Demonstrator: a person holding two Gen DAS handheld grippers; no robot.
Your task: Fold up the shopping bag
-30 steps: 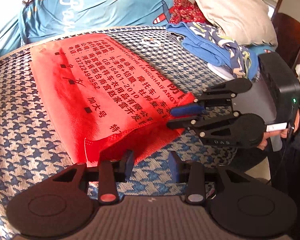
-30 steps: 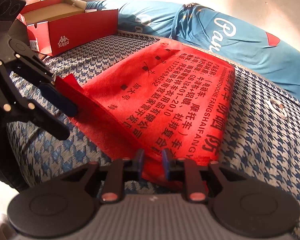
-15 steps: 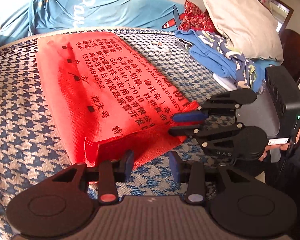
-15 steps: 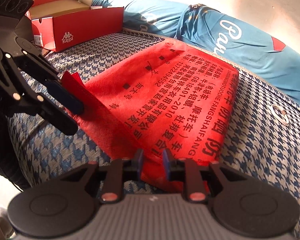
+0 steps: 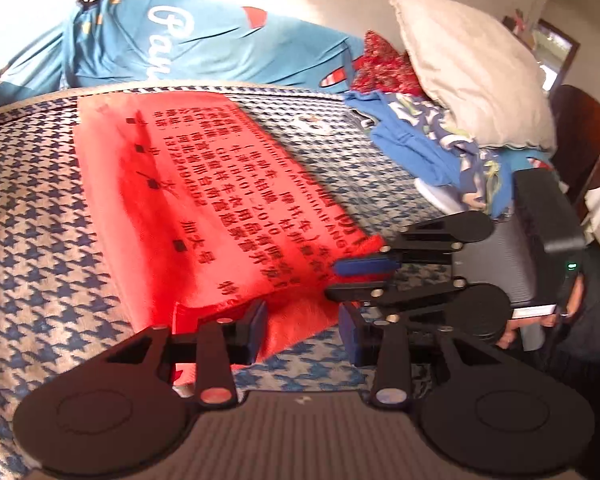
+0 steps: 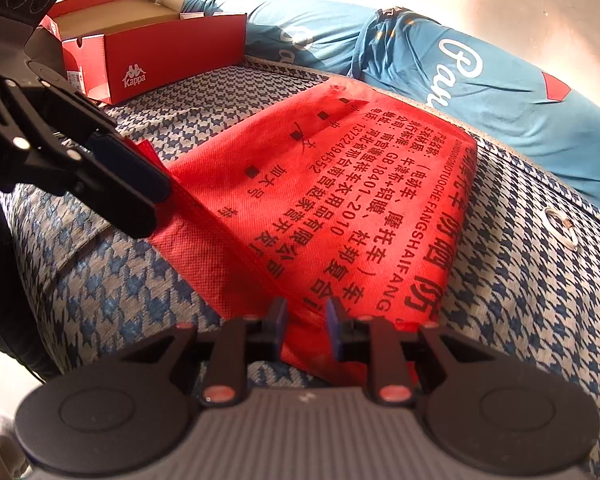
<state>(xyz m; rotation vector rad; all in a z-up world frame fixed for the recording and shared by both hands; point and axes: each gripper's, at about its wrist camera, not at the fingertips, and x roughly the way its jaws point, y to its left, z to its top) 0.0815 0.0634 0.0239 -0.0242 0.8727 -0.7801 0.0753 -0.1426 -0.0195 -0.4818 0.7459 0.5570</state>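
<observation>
both tongs crept forward: left tongs (image 5: 302, 330) wide, right tongs (image 6: 307, 330) narrow astride the red bag's (image 6: 340, 200) lower corner; light, floppy cloth, grip corners.

Houndstooth bed (image 6: 520, 280) — red bag (image 6: 340, 200), shoebox (image 6: 152, 52)

Left wrist fisheye: low and close over the near edge of the red non-woven printed bag (image 5: 220, 208), facing across the blue-white houndstooth bed cover (image 5: 40, 264) toward the beige pillow (image 5: 472, 76). Right wrist fisheye: equally low, from the bag's opposite corner, facing the red cardboard shoebox (image 6: 152, 52). Shared: bag, cover, teal printed shirt (image 6: 452, 64), each other's gripper.
</observation>
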